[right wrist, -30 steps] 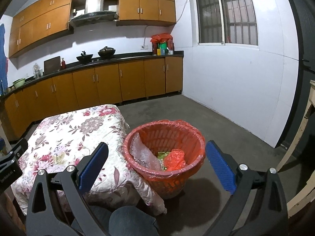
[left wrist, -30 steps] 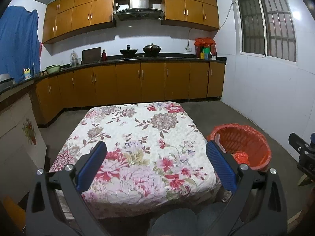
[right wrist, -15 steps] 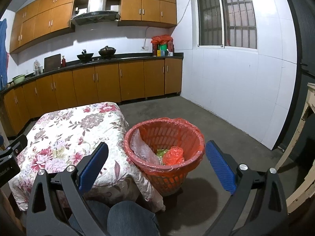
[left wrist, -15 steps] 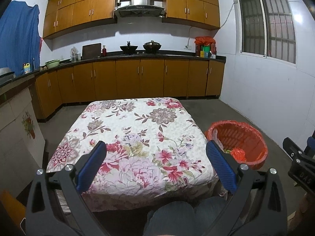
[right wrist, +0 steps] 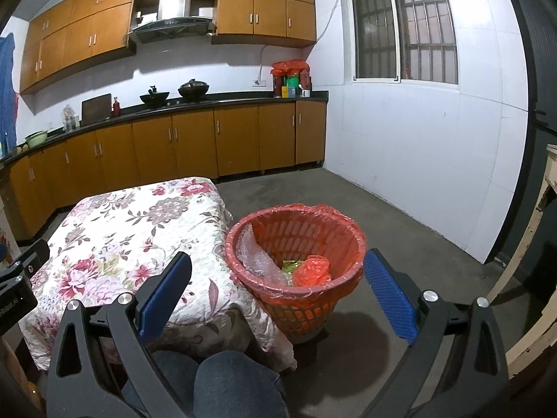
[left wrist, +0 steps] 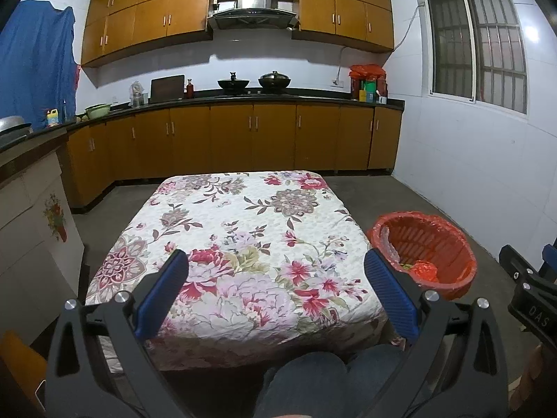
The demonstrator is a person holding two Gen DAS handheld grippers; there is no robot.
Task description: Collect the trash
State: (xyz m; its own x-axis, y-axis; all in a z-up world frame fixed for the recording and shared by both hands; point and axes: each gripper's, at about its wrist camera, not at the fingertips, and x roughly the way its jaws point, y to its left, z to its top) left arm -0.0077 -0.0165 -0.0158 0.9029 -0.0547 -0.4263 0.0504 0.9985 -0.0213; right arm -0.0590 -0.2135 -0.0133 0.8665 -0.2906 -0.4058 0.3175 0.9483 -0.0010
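An orange plastic basket (right wrist: 310,299) lined with a red bag stands on the floor at the table's right corner; it also shows as the basket (left wrist: 452,244) in the left wrist view. Inside lie a crumpled red bag (right wrist: 311,271), a green wrapper (right wrist: 292,264) and clear bubble wrap (right wrist: 259,261). My right gripper (right wrist: 276,278) is open, held above and in front of the basket with nothing between its fingers. My left gripper (left wrist: 275,282) is open over the near edge of the table with the floral cloth (left wrist: 243,230), holding nothing.
Brown kitchen cabinets (left wrist: 243,139) run along the back and left walls, with pots and bottles on the counter. A person's knees in jeans (right wrist: 209,383) sit below both grippers. A pale wooden frame (right wrist: 536,261) stands at the far right. Bare concrete floor (right wrist: 400,216) lies beyond the basket.
Both grippers have pulled back and risen a little, so the table and basket look farther away. Both stay open and hold nothing.
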